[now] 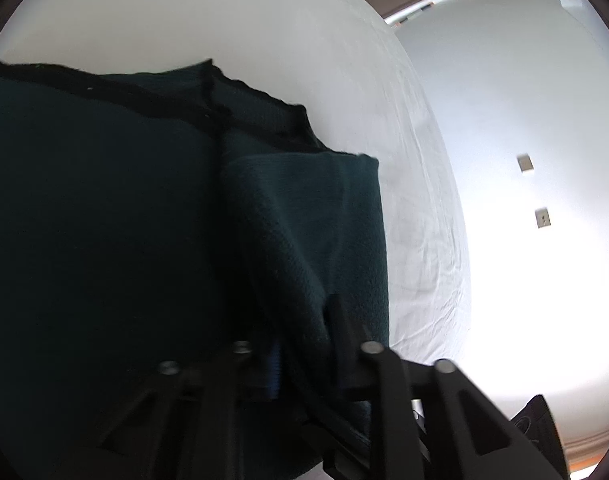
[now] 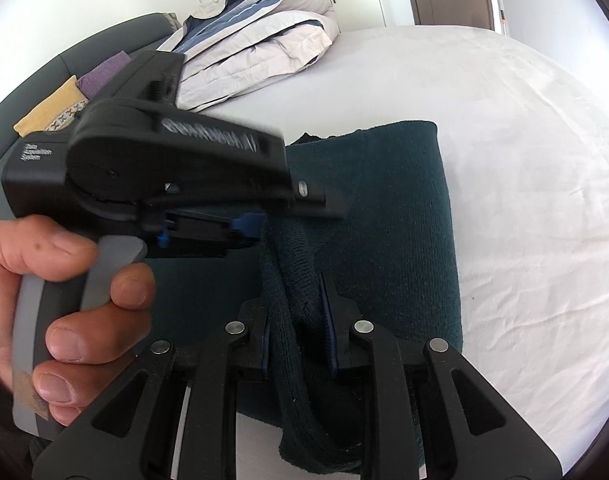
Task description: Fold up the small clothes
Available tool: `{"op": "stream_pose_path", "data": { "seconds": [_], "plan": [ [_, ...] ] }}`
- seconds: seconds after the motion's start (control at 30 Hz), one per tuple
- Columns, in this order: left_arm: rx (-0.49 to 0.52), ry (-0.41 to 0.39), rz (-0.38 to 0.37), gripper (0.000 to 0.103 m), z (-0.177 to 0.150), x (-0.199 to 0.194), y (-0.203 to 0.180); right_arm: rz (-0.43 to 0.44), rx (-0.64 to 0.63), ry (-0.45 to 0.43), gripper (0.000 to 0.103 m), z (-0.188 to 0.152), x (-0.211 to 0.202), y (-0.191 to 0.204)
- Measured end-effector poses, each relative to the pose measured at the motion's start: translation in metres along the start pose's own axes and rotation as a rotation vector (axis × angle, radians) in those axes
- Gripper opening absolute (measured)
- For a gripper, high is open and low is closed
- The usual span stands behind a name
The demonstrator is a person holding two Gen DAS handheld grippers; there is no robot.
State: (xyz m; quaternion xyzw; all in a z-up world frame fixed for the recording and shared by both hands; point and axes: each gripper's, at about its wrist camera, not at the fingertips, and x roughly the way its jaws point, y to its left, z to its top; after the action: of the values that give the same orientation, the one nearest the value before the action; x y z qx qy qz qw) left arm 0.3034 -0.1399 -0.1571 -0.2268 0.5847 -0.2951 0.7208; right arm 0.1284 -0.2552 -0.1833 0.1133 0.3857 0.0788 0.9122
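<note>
A dark green knit garment (image 2: pixel 404 216) lies on the white bed sheet (image 2: pixel 524 160), partly folded over itself. My right gripper (image 2: pixel 298 320) is shut on a bunched fold of the garment at its near edge. My left gripper (image 2: pixel 304 208), held in a hand, crosses the right wrist view from the left and pinches the same fabric just beyond the right gripper. In the left wrist view the garment (image 1: pixel 144 220) fills the left and middle, and my left gripper (image 1: pixel 304 340) is shut on a fold of it.
A folded white and blue duvet (image 2: pixel 260 40) lies at the far end of the bed. Yellow and purple cushions (image 2: pixel 64 100) rest against a grey headboard at the left. A wall with two switch plates (image 1: pixel 532 188) is right of the bed.
</note>
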Motion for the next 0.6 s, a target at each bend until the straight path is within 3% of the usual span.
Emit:
{"op": "stream_pose_path", "data": {
  "seconds": [0.1, 0.17, 0.2, 0.3, 0.5, 0.6],
  "plan": [
    [0.014, 0.005, -0.013, 0.013, 0.001, -0.002, -0.001, 0.02, 0.011, 0.007, 0.027, -0.009, -0.005, 0.0],
    [0.011, 0.004, -0.023, 0.013, 0.003, -0.009, 0.002, 0.065, 0.035, -0.021, 0.043, -0.018, -0.024, -0.006],
    [0.009, 0.003, -0.032, 0.013, 0.006, -0.011, 0.003, 0.084, 0.05, -0.035, 0.046, -0.022, -0.035, -0.01],
    [0.017, -0.006, -0.036, 0.013, 0.011, -0.024, 0.008, 0.156, 0.102, -0.059, 0.047, -0.04, -0.066, -0.025],
    [0.076, 0.013, -0.012, 0.013, 0.011, -0.04, 0.013, 0.127, 0.143, -0.05, 0.047, -0.052, -0.078, -0.044],
    [0.069, 0.005, -0.008, 0.013, 0.011, -0.053, 0.028, 0.215, 0.16, -0.071, 0.048, -0.046, -0.079, -0.039]
  ]
}}
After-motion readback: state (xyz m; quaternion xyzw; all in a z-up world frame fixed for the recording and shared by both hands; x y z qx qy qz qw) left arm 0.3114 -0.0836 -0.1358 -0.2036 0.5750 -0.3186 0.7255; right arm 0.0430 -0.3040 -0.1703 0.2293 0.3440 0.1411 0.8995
